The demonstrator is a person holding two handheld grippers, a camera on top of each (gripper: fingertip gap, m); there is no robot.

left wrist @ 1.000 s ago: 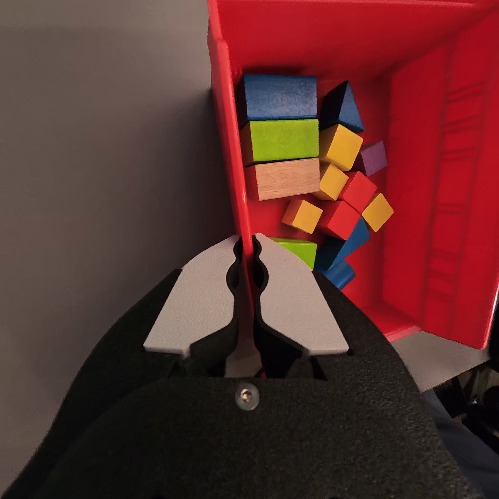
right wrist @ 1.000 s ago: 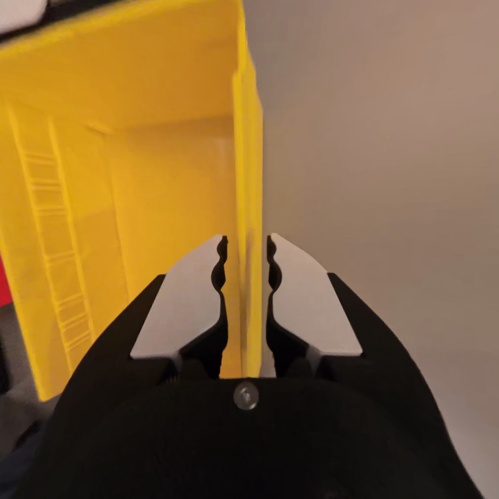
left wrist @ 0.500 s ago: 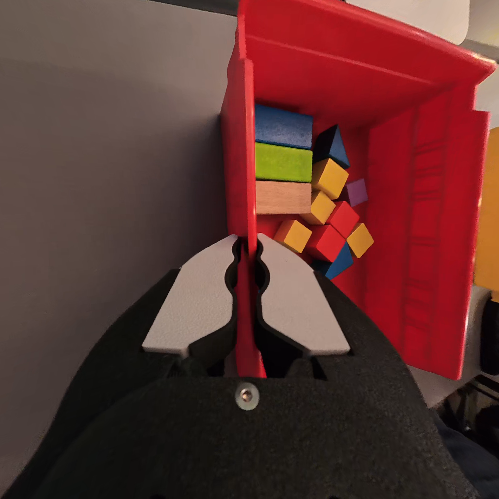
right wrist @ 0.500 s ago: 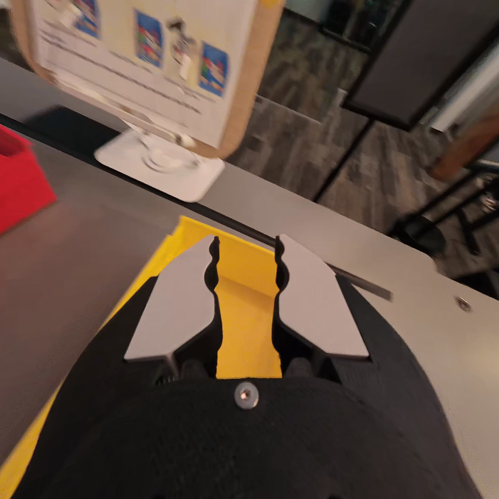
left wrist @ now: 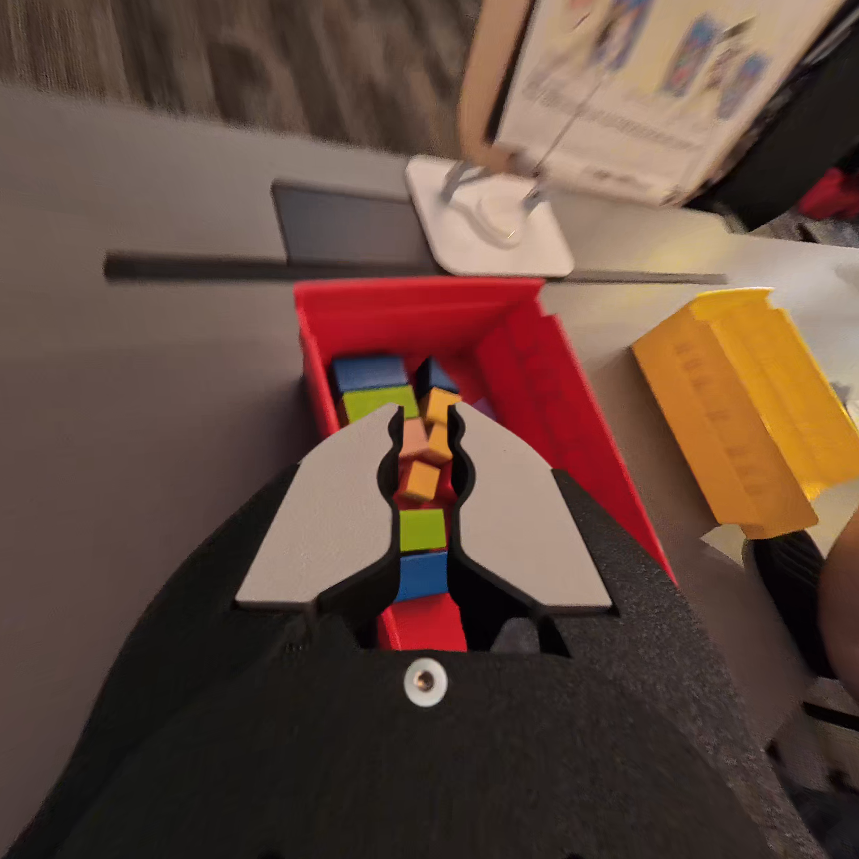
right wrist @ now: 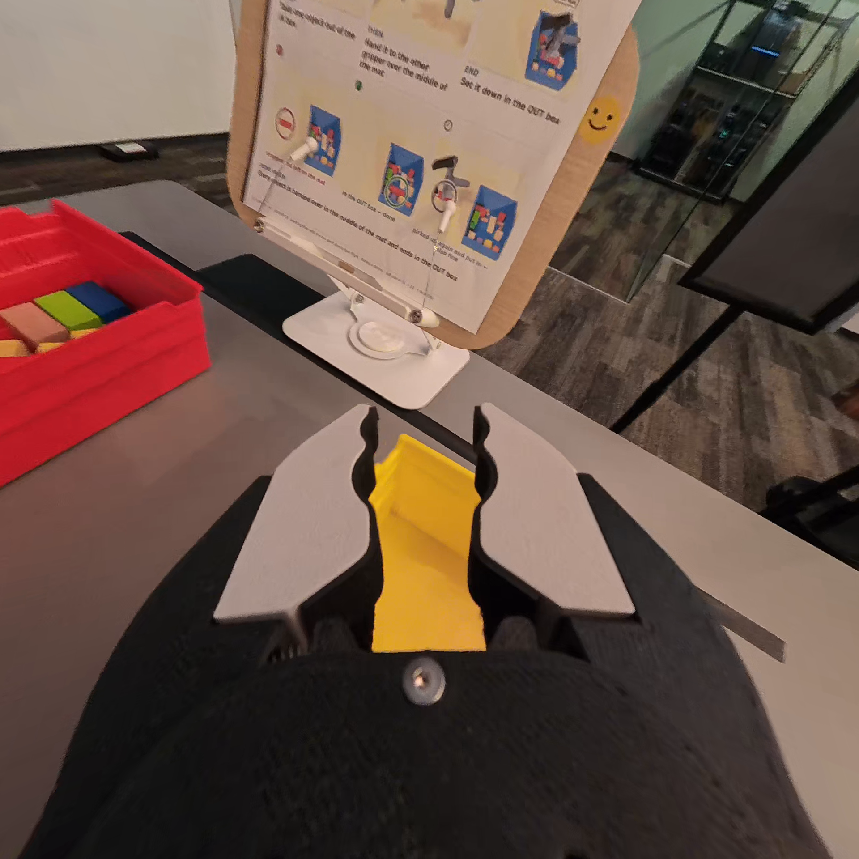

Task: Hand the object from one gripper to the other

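Hovering with jaws apart and empty, both grippers leave the bright painted blocks binned.

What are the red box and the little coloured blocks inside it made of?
The red open-topped box looks like matte moulded plastic, with ribbed walls. The small painted blocks seem wooden: the unpainted tan rectangular block shows a bare wood colour, though blur hides any grain.

Painted wooden blocks in blue, green, orange, yellow, red and plain wood, jumbled loose inside an open red bin on the bench.
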